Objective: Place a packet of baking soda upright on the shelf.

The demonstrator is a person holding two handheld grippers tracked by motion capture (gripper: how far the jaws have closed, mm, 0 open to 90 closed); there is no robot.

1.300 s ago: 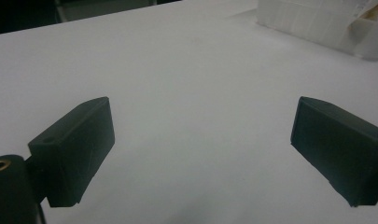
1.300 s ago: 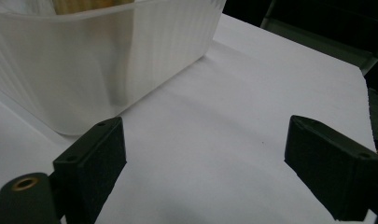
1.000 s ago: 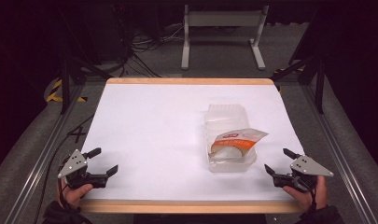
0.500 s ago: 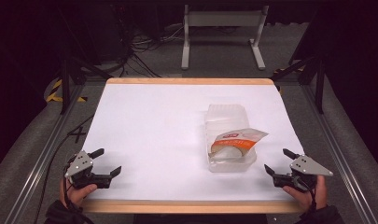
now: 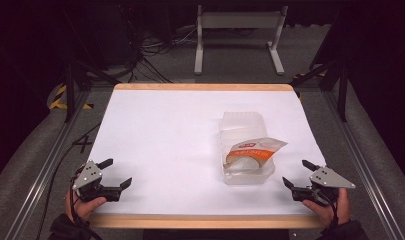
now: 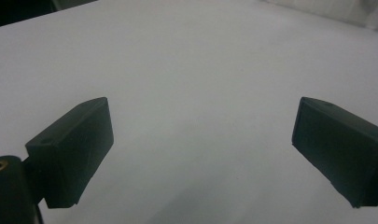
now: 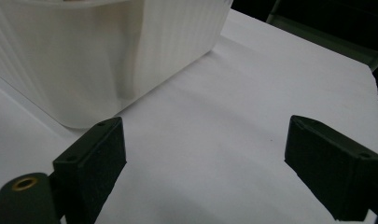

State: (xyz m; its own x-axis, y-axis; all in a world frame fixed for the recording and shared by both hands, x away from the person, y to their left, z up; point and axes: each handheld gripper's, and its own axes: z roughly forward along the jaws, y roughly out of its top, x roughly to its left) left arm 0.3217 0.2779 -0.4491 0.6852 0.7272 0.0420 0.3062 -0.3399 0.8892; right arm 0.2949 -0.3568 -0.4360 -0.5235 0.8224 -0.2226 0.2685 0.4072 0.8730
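High view: left tool [image 5: 119,173] at near-left corner of white surface [image 5: 170,135], jaws apart, empty. Right tool [image 5: 296,173] near right edge, jaws apart, just beside clear container [image 5: 245,147] holding orange-labelled packet [image 5: 255,151].
Left gripper view: jaws spread over bare surface [image 6: 200,84].
Right gripper view: jaws spread, ribbed container [image 7: 107,51] close ahead, untouched.

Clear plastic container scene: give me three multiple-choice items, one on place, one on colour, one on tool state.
1. Where does the clear container sit on the white table?
A. left half
B. right half
C. far left corner

2. What colour is the packet's label?
A. orange
B. blue
C. green

3. How do the left tool and right tool stand?
A. both shut
B. one clamps the container
C. both open, holding nothing

B, it lies nearer the right tool; A, the print is orange; C, both jaw pairs gape over bare table.
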